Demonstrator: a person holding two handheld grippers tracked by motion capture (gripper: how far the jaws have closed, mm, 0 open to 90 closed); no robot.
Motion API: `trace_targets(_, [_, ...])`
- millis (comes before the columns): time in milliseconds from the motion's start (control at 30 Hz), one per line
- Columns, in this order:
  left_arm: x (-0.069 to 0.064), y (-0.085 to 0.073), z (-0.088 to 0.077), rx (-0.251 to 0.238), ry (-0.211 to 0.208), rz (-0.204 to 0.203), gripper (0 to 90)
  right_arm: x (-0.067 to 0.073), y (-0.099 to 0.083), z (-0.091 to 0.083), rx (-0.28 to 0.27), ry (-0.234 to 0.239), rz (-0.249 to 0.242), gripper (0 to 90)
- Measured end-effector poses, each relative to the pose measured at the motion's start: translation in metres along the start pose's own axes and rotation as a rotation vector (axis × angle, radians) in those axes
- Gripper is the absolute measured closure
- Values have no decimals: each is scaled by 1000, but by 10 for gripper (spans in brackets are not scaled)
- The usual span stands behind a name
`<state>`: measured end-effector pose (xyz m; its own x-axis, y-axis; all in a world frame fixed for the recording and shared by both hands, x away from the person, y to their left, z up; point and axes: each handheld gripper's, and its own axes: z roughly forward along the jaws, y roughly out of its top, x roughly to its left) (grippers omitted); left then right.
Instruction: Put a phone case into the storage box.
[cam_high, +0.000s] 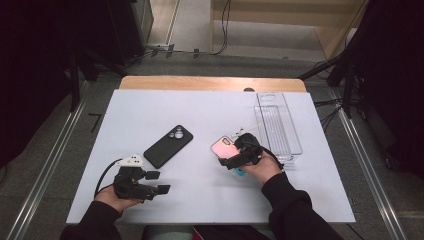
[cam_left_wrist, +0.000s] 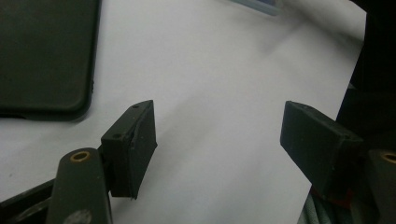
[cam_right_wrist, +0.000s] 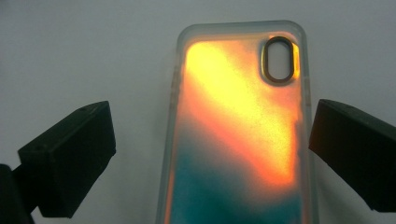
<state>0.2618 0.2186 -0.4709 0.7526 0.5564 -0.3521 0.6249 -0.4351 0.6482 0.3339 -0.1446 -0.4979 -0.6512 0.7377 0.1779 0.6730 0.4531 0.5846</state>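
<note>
Right gripper (cam_right_wrist: 212, 154) hovering over orange case (cam_right_wrist: 238, 135), jaws spread, straddling it; centring before squeezing advisable; left gripper (cam_left_wrist: 217, 149) resting agape beside black phone (cam_left_wrist: 44, 56)

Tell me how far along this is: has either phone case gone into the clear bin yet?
Nothing looks done: the clear bin appears empty. In hand: the right gripper is open, jaws either side of the orange-and-teal case lying on the table, not yet clamped. The left gripper is open over bare table beside the black case, which looks untouched. If binning is the goal, both cases remain.
</note>
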Motion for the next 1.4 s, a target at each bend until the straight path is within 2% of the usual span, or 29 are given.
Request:
trace_targets(133, [0,0,0,1,-1,-1,272,0,-1,0,-13,-4,4,0])
trace_targets(267, [0,0,0,0,1,0,272,-2,-3,5,22,-23,-1,0])
trace_targets(300, [0,0,0,0,1,0,272,0,-5,8,37,-45,-22,0])
trace_targets(367, [0,0,0,1,0,-2,272,1,-7,9,33,-56,-29,0])
trace_targets(400, [0,0,0,0,0,-1,272,1,-7,9,25,-60,-39,7])
trace_targets(467, [0,0,0,0,1,0,272,2,-10,7,15,-99,-58,108])
trace_targets(500, [0,0,0,0,2,0,272,2,-13,6,-1,-114,-67,130])
trace_targets(667, [0,0,0,0,1,-6,272,3,-14,6,-6,-122,-86,134])
trace_targets(1000, [0,1,0,-1,-5,-32,271,3,-12,6,4,-127,-75,150])
trace_targets(1100, [0,2,-1,-10,-9,-43,271,2,-11,4,6,-113,-50,150])
trace_targets(1233, [0,4,-2,-27,-14,-60,268,-2,-8,1,11,-64,-10,150])
trace_targets(1400, [-2,7,-3,-29,-12,-68,265,3,-4,-5,4,-51,-4,150])
